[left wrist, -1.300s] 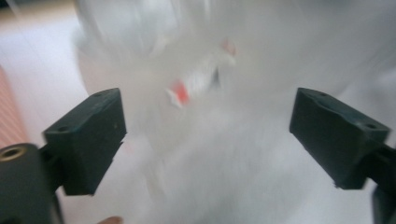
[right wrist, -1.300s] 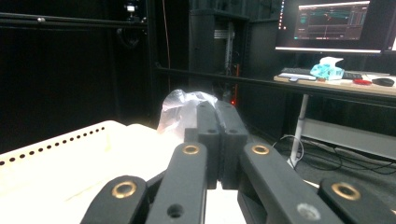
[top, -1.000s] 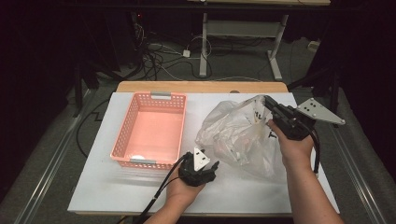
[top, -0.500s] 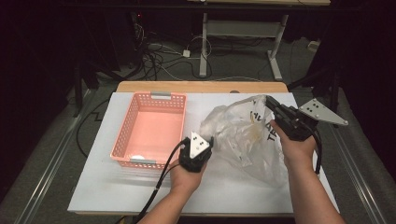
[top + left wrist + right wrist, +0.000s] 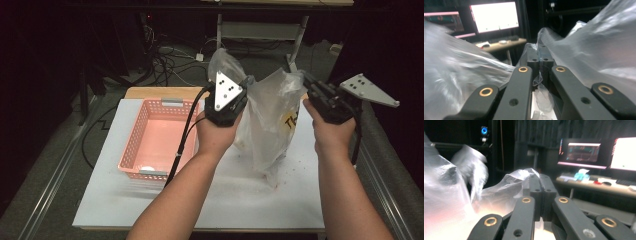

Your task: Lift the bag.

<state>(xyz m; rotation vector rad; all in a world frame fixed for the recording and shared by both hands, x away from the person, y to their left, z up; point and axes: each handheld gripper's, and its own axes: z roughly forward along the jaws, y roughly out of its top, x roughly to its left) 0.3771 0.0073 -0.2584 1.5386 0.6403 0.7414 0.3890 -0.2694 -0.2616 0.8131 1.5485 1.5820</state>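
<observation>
A clear plastic bag is held up above the white table by two grippers. The left gripper is seen in the high view at the top left edge of the bag. Its jaws are pressed together, and a thin fold of the bag is pinched between them in the left gripper view. The right gripper is at the top right edge of the bag. In the right gripper view its jaws are pressed together too, and a crumpled bit of the bag is caught at their tips.

The bag hangs down between the two hands, and its bottom end reaches the table. A yellow mark is seen on the side of the bag near the right hand. Tiny red crumbs are scattered on the table near the bottom of the bag.

A pink plastic basket is set on the table to the left of the bag, apart from it. A small white thing lies inside the basket near its front wall. What it is cannot be told.

A black cable trails from the left gripper down along the left arm.

Bright computer screens and a desk are seen far behind in both gripper views.
</observation>
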